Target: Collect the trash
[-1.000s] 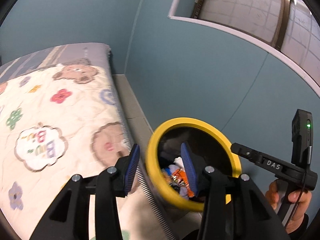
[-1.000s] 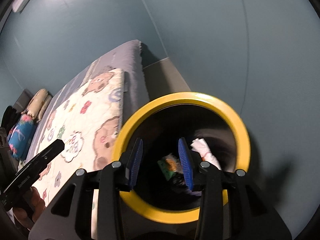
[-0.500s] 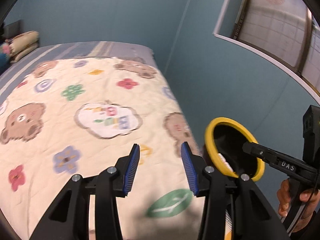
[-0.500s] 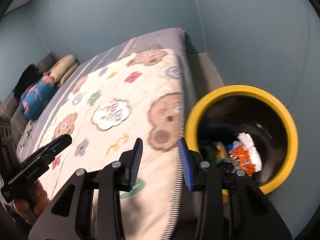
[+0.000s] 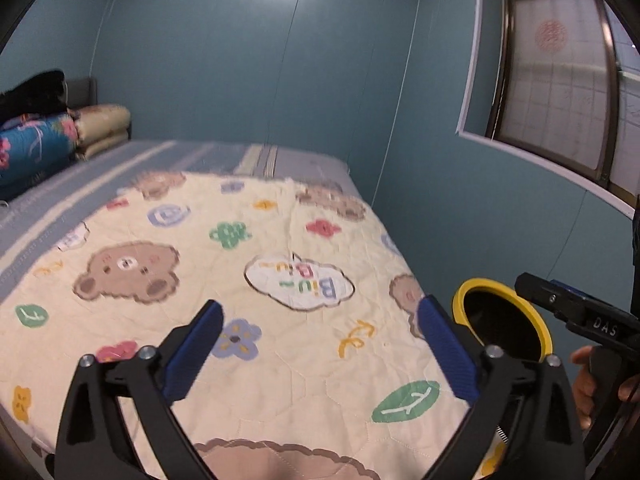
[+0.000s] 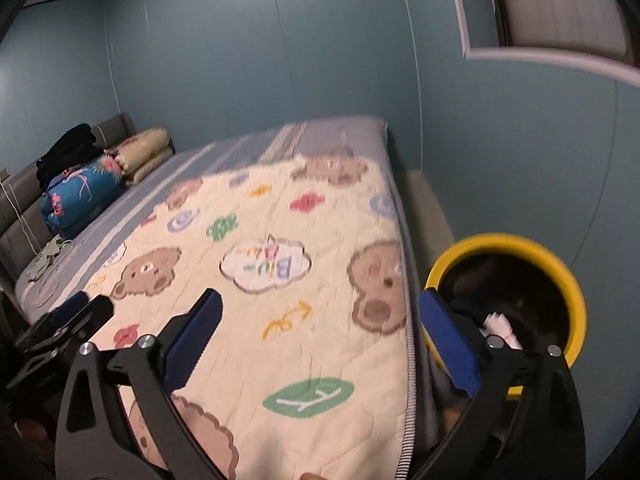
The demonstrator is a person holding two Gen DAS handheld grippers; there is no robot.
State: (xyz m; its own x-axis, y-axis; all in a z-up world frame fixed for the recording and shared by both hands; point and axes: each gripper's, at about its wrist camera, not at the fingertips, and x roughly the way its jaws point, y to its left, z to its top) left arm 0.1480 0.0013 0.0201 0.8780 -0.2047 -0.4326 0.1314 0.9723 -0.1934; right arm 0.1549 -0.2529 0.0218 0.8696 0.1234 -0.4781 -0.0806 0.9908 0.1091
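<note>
1. The left claw (image 5: 320, 344) has just been opening; its jaws are spread wide over the quilt (image 5: 248, 280) with nothing between them.
2. The right claw (image 6: 318, 340) has likewise just been opening and is spread, also empty.
3. The bin (image 6: 568, 280), yellow-rimmed with its mouth facing up, stands on the floor beside the bed (image 6: 340, 128), at about 3 o'clock from the right claw.
4. Trash (image 6: 500, 326) lies inside it; white scraps show.
5. Folded bedding (image 6: 80, 196) sits at 10 o'clock.

A cream quilt (image 5: 256, 280) printed with brown bears and coloured flowers; yellow-rimmed black bin (image 6: 560, 280); teal walls (image 5: 240, 60).
</note>
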